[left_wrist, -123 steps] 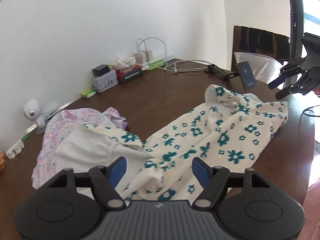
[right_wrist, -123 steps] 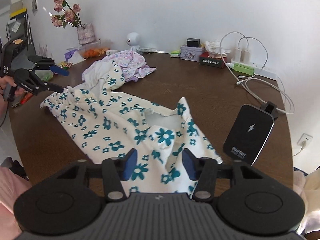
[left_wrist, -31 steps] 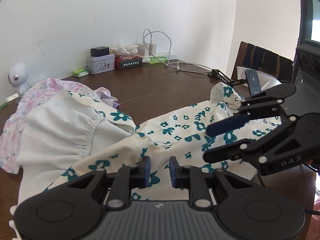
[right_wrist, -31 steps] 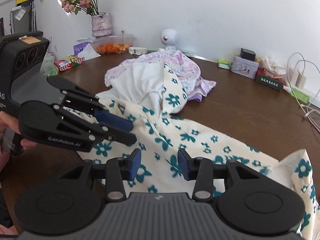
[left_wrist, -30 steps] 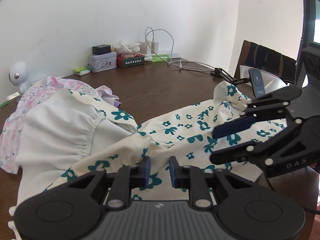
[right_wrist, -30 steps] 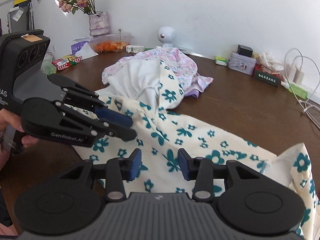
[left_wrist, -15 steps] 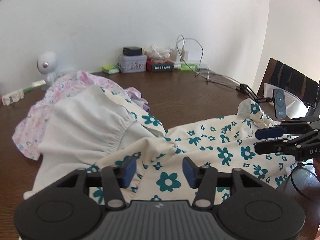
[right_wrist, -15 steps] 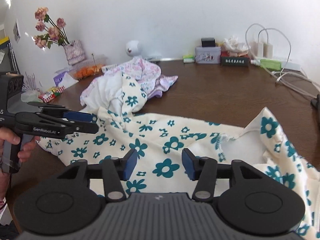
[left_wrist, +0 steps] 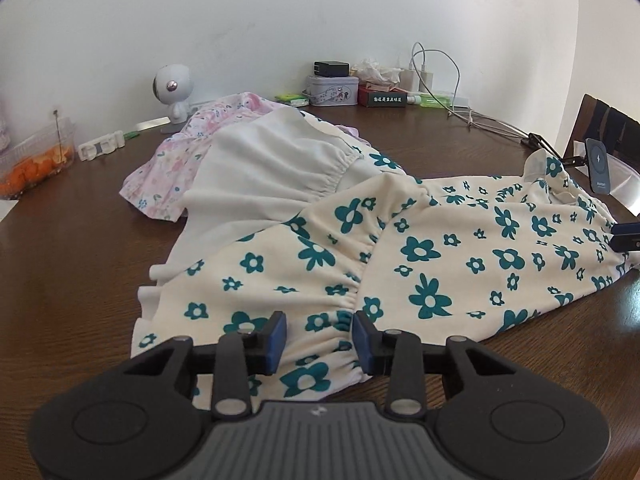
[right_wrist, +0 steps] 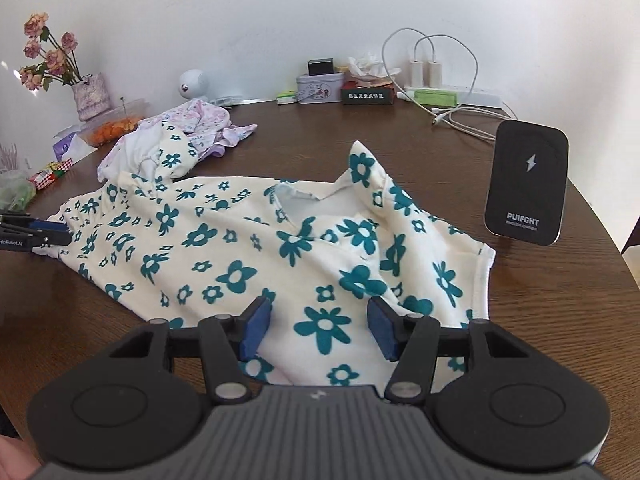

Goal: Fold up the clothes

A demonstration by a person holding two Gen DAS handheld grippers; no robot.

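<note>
Lengthwise across the brown counter [left_wrist: 80, 240] lies a cream dress with teal flowers [left_wrist: 440, 248], one hand-held gripper at each end. At the skirt end, the left hand-held gripper [left_wrist: 319, 338] has its jaws closing around the gathered hem, pads not yet pressing. At the collar end, the right hand-held gripper [right_wrist: 316, 328] is spread over the near shoulder edge, holding nothing. Each hand is nearest its own end.

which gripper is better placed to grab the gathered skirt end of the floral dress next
Left, probably. The left gripper sits over the floral dress at its gathered hem, jaws closing with fabric between; the right gripper is open near the neckline.
</note>
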